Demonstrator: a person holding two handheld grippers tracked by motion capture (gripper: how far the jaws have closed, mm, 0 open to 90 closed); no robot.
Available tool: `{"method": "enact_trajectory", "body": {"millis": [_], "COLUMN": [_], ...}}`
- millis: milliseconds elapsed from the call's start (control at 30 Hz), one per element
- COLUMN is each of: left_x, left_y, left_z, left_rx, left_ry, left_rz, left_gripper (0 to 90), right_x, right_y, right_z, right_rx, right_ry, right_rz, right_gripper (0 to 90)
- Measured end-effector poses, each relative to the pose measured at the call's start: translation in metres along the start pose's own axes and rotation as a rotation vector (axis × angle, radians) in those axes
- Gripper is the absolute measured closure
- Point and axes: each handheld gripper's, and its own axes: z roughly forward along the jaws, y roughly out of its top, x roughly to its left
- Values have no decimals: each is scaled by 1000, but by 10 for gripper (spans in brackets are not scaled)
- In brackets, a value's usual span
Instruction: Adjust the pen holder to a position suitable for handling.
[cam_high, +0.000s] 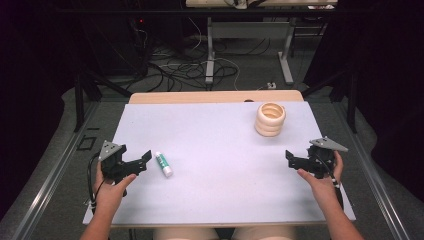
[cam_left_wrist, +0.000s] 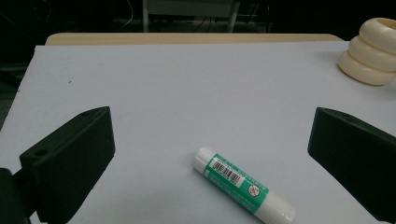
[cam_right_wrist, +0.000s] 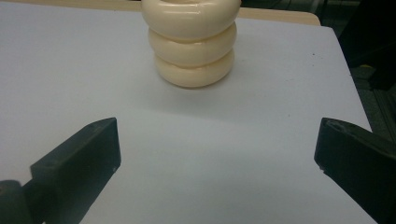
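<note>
Left hand-held gripper just beside glue stick, jaws apart

White table: glue stick left, cream ring stack far right.

The left tool holds its two black jaws wide apart over the pale worktop. A green-and-white glue stick lies flat between them, touching neither. A cream ringed holder stands far right.
</note>
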Motion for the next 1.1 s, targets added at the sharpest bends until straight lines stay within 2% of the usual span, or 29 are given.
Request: {"method": "enact_trajectory", "body": {"millis": [200, 300, 433, 567, 767, 867, 1100], "left_x": [1, 0, 0, 1, 0, 0, -1], "left_y": [0, 0, 0, 0, 0, 0, 0], "left_z": [-2, -3, -3, -4, -4, -4, -2], "left_rx": [4, 2, -3, -4, -2, 0, 6], "left_ry": [5, 9, 16, 21, 22, 24, 23], "left_rz": [3, 3, 8, 3, 4, 4, 14], "left_gripper": [6, 6, 6, 7, 11, 11, 14], "right_x": [2, 3, 4, 2, 2, 1, 1], "right_y": [3, 5, 11, 17, 36, 46, 67], "right_z": [1, 3, 4, 7, 13, 15, 20], "right_rx": [9, 14, 30, 37, 65, 73, 80], "right_ry": [17, 8, 8, 18, 34, 17, 19], "right_rz": [-29, -62, -77, -79, -95, -100, -93], "right_gripper": [37, 94, 145, 150, 153, 163, 171]}}
